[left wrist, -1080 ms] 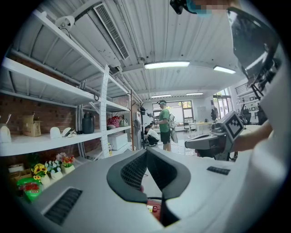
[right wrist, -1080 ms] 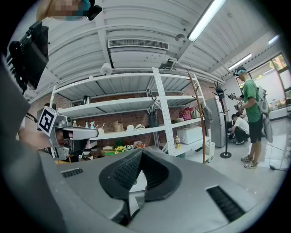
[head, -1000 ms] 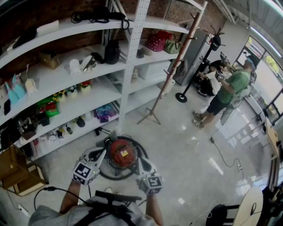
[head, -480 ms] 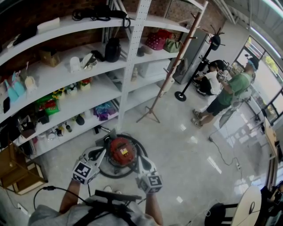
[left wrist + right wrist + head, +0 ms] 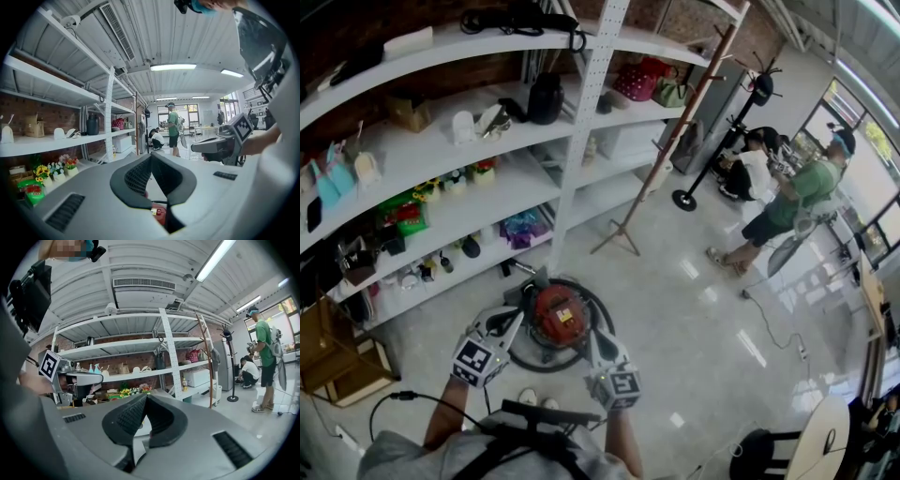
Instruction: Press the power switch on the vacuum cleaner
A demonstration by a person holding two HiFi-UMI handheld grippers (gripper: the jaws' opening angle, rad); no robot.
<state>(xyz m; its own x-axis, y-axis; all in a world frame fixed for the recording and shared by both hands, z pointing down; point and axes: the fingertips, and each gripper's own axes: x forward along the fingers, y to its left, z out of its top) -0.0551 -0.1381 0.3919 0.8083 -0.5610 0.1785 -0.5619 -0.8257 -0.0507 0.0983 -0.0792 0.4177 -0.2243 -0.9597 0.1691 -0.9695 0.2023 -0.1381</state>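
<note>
Red and round, the plastic canister vacuum cleaner (image 5: 560,319) stands on the pale polished floor (image 5: 694,309), close to the floor's edge where the tall white metal shelving (image 5: 586,122) rises. A black hose (image 5: 546,367) lies curled in a ring around its body. A yellowish label sits on the vacuum's top; the power switch itself is too small to pick out.

Both handheld tools hang just above the machine. The left gripper (image 5: 517,317) reaches in over the vacuum's left edge, the right gripper (image 5: 589,333) over its right edge — whether either tip touches the casing cannot be told from above.

In the left gripper view the left gripper's (image 5: 150,157) ribbed black pads meet at their tips with nothing between them, and a sliver of the red vacuum (image 5: 159,213) shows below. In the right gripper view the right gripper's (image 5: 145,398) pads are likewise pressed together, empty.

Farther off on the floor stand a slanted wooden coat stand (image 5: 675,131) and — well apart from the vacuum — a person in a green shirt (image 5: 806,183).
</note>
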